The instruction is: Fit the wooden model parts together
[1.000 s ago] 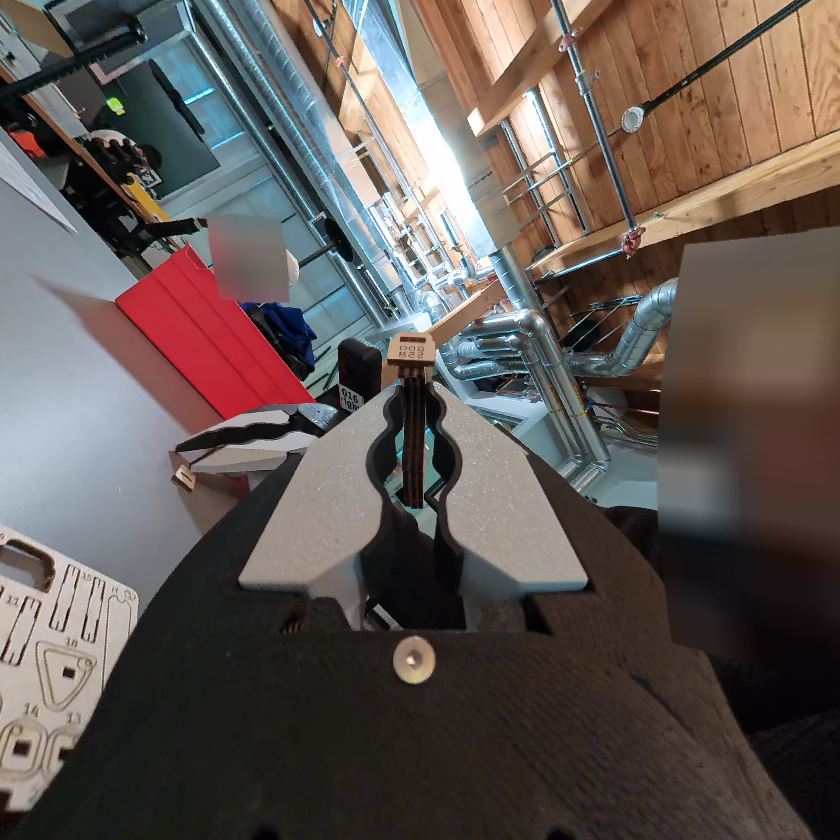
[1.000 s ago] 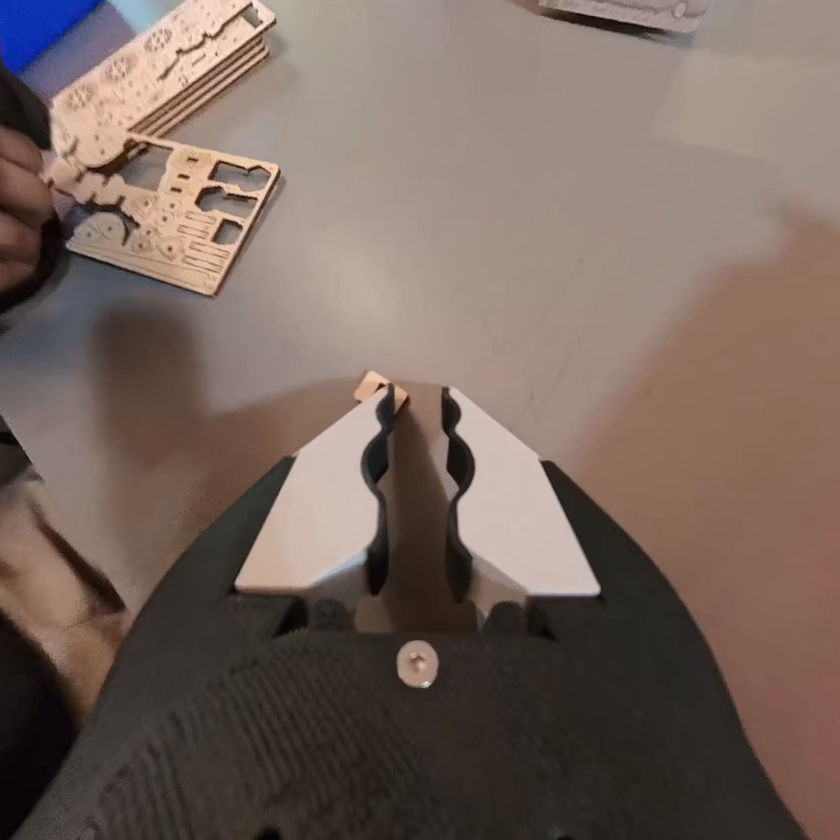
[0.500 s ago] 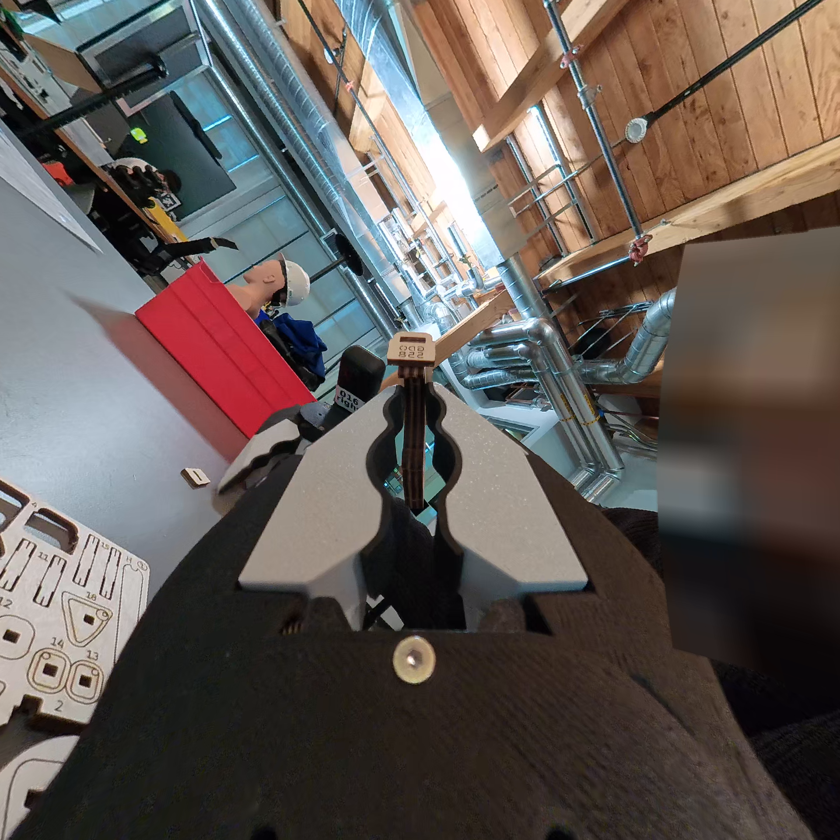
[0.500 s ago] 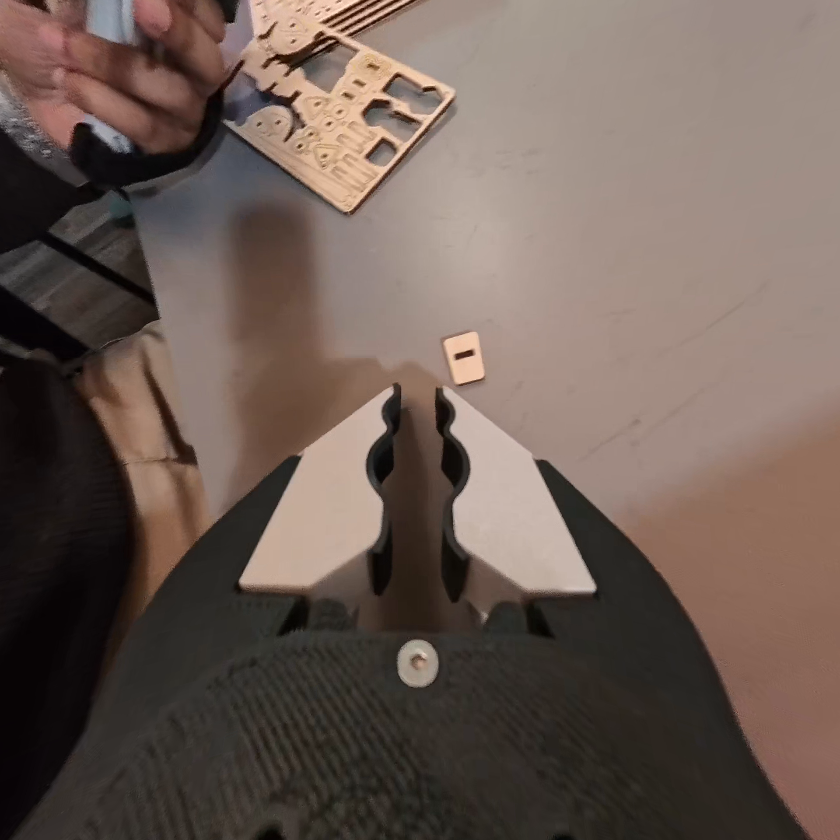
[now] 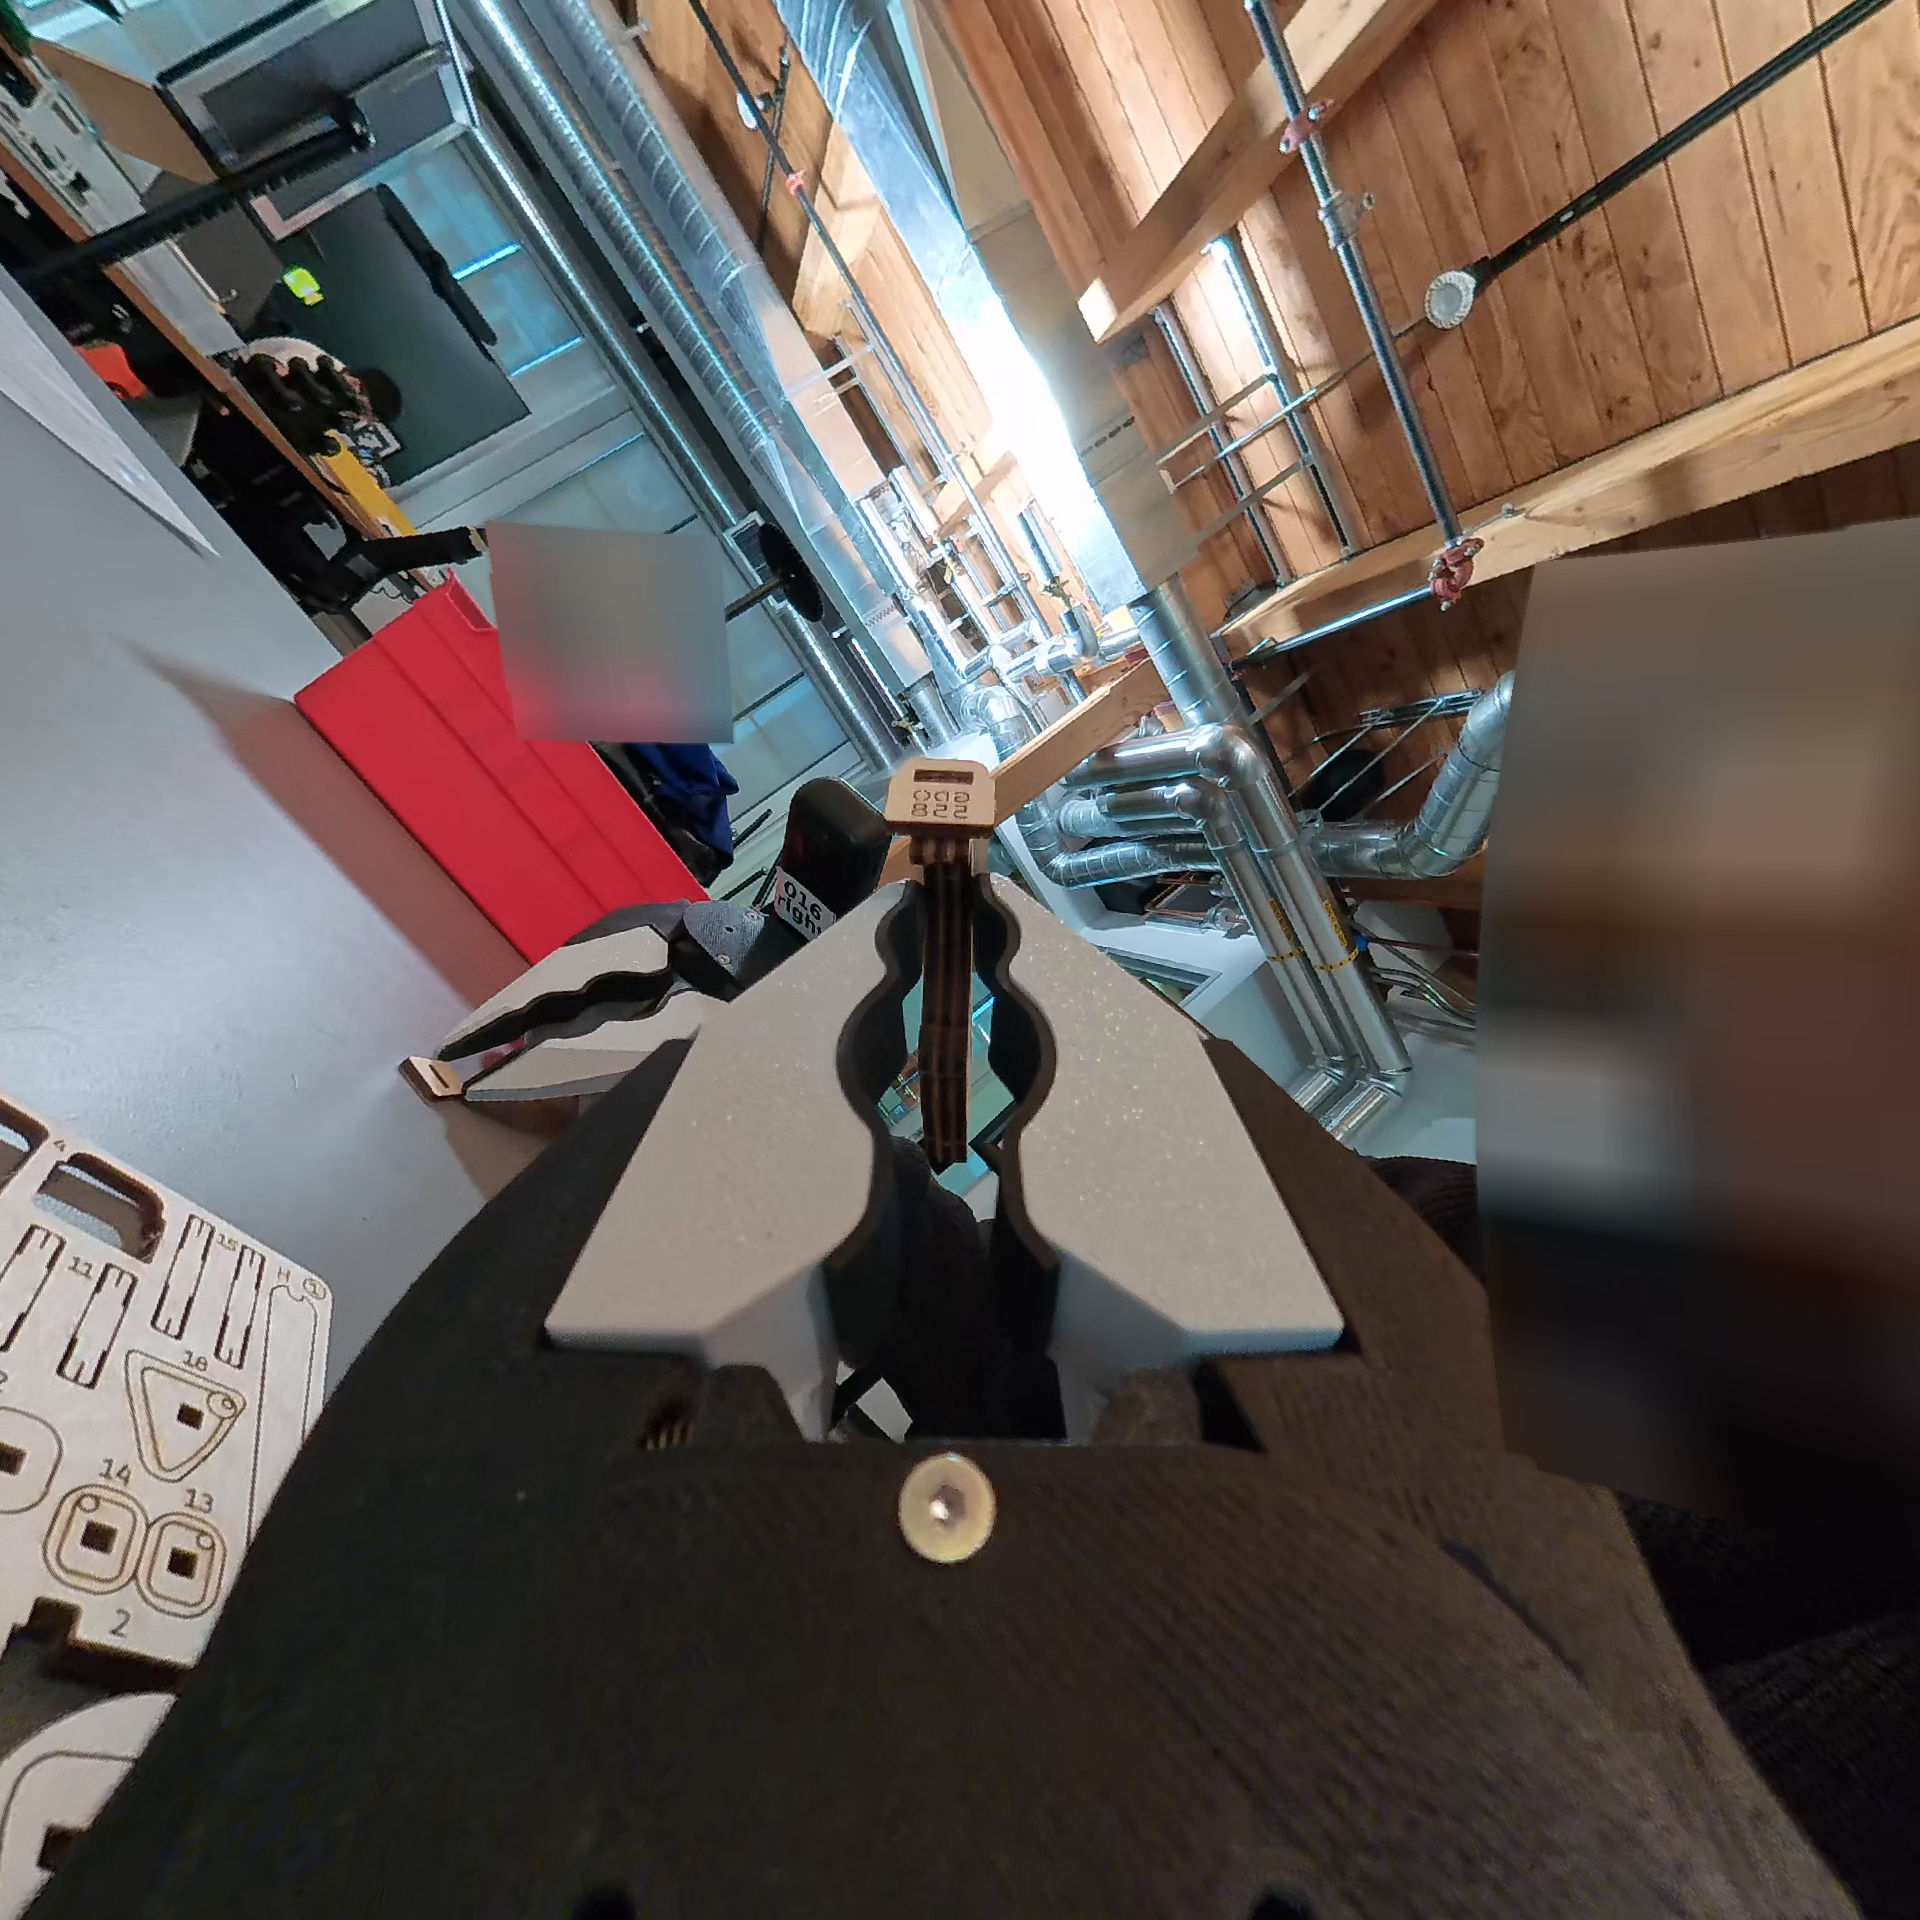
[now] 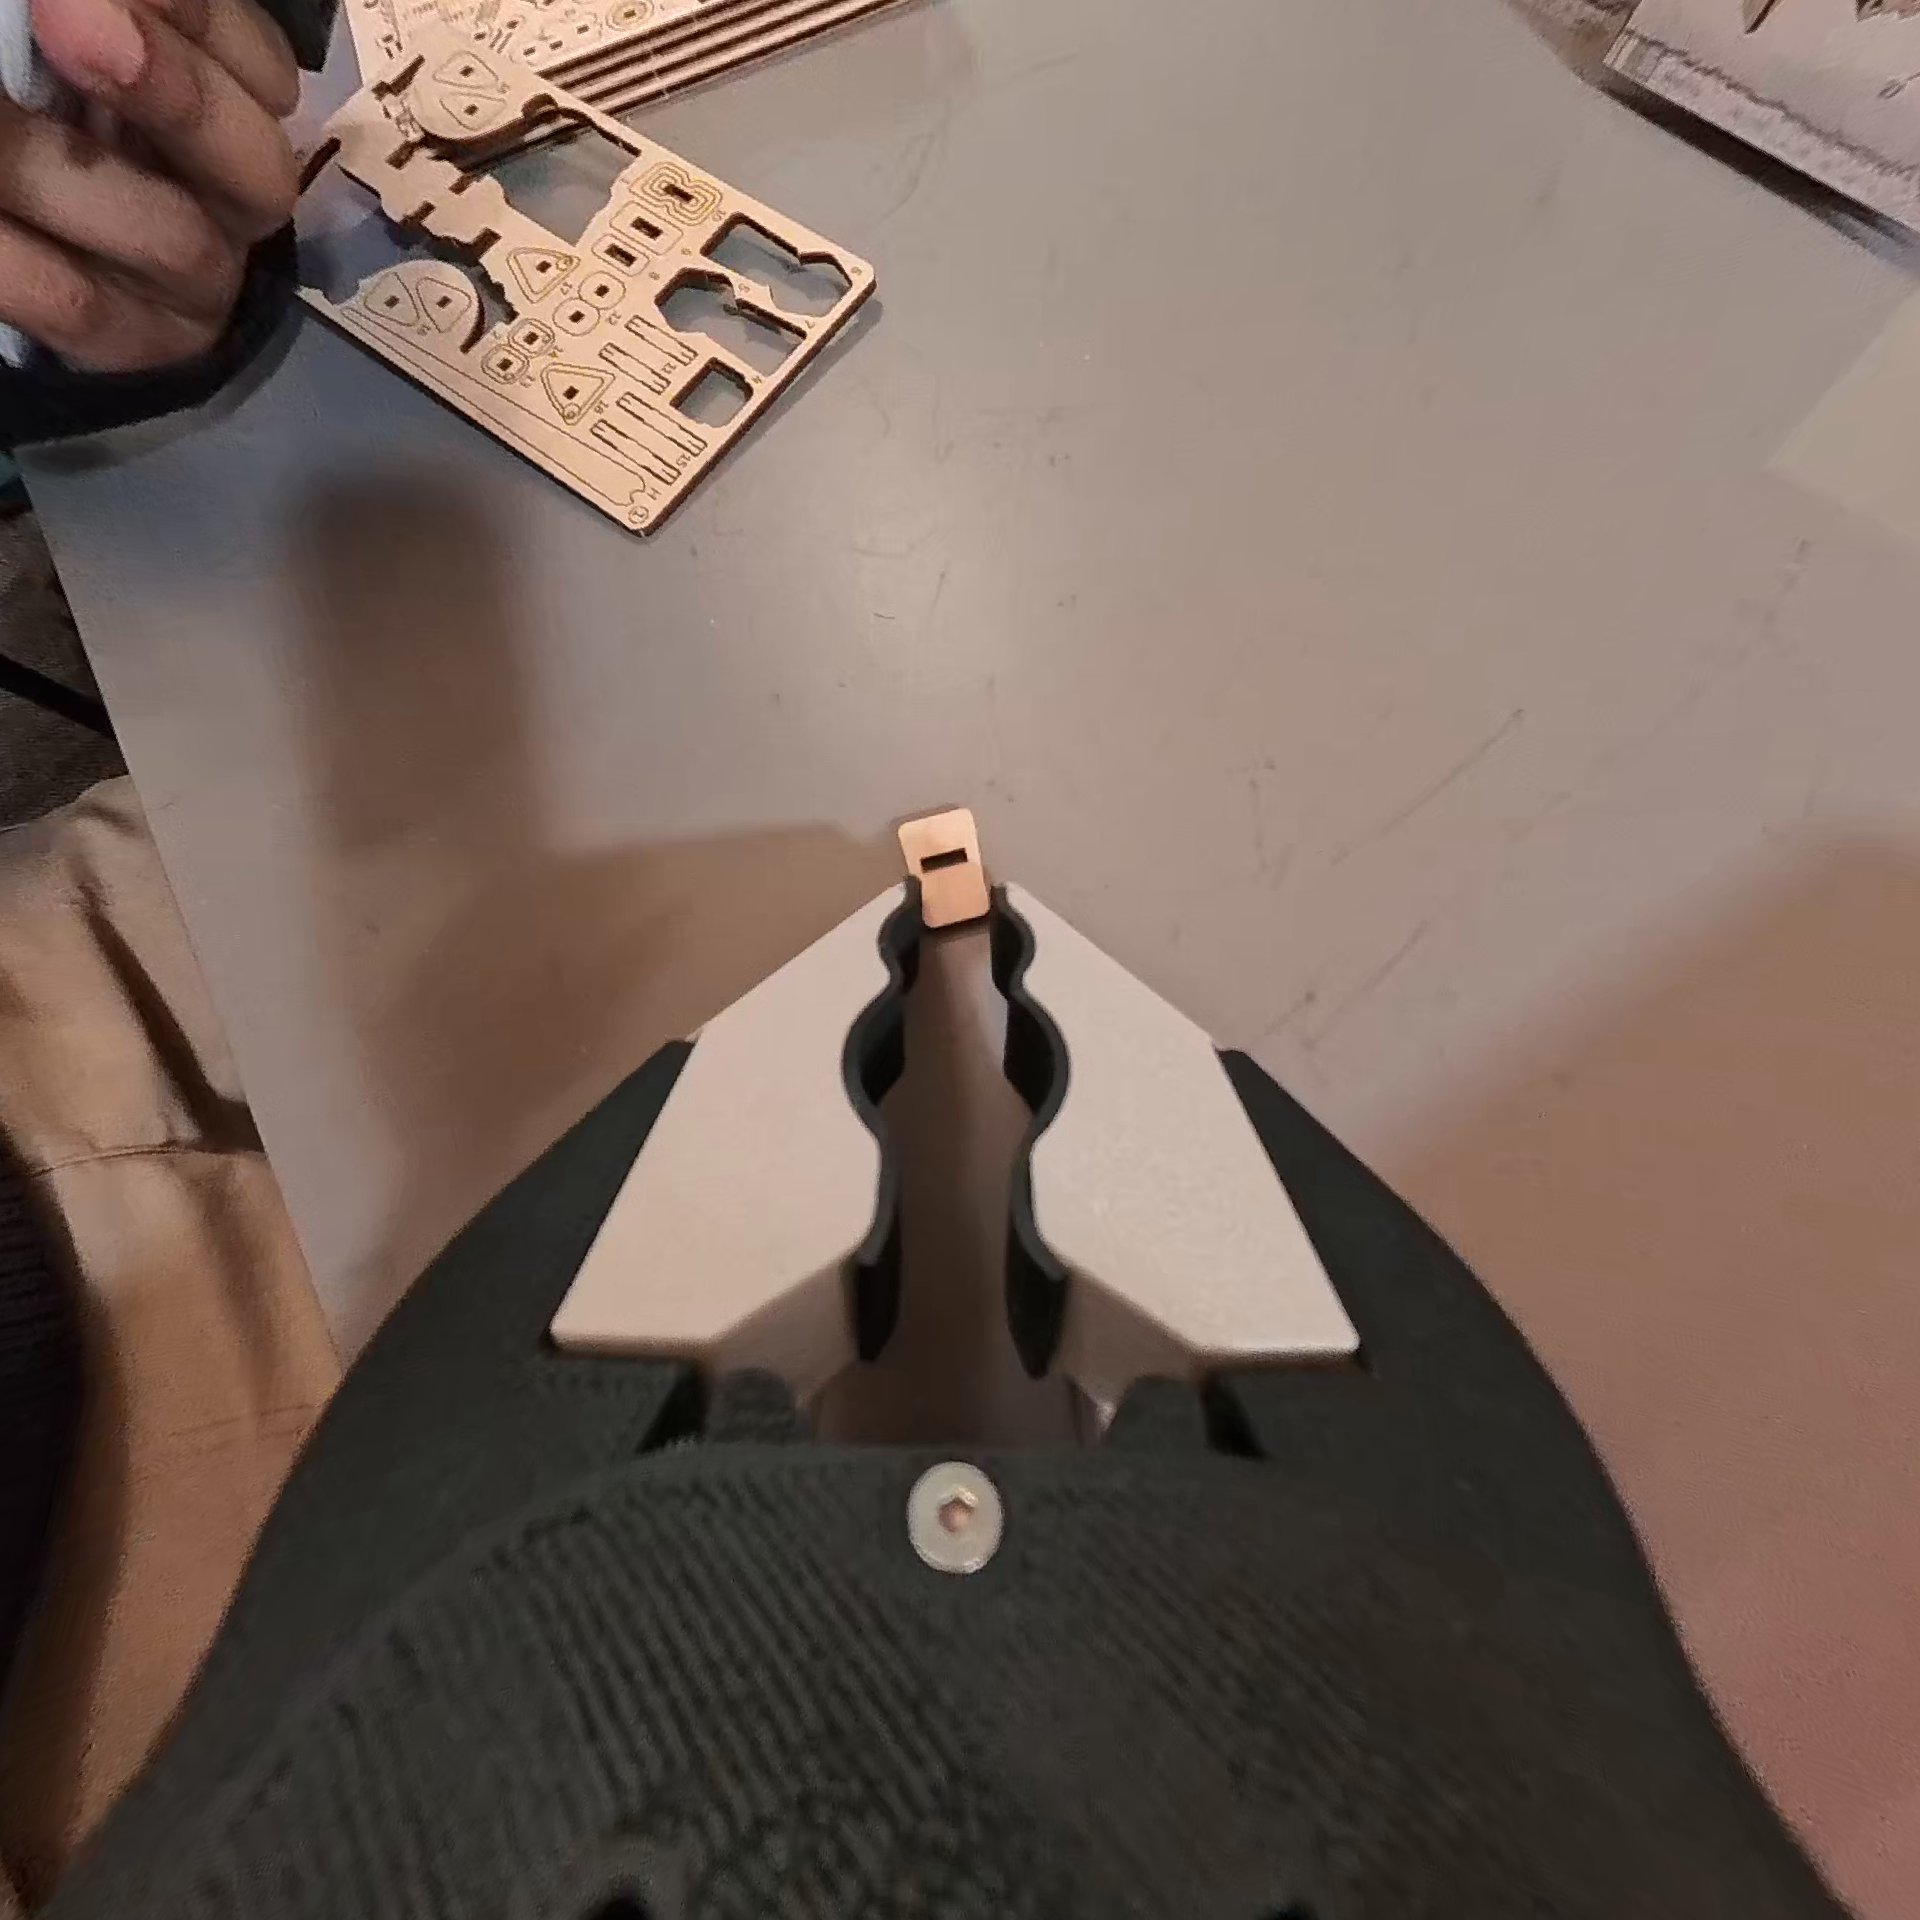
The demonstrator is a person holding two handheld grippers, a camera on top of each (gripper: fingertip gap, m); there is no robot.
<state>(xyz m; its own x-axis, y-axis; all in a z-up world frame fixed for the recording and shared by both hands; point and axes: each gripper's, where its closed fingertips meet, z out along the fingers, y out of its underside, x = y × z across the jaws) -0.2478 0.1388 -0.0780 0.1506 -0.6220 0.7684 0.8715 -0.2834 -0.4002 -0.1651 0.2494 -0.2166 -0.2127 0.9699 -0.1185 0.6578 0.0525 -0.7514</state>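
My left gripper is shut on a stack of thin wooden strips. It holds them upright in the air, with a small engraved wooden plate on top. My right gripper is low over the grey table. Its jaws are closed in on the side edges of a small wooden tab with a slot, which sticks out past the tips and lies flat on the table. In the left wrist view the right gripper is at middle left with the tab at its tips.
A laser-cut wooden sheet lies at the far left, with a person's hand beside it and several more sheets behind. Another sheet is at the far right. A red box stands past the table edge. About 20 cm separates my left fingertips from my right.
My right gripper moved forward to the small tab, which lay ahead of the tips and is now between them; the jaws narrowed. My left gripper kept hold of the strips and barely moved.
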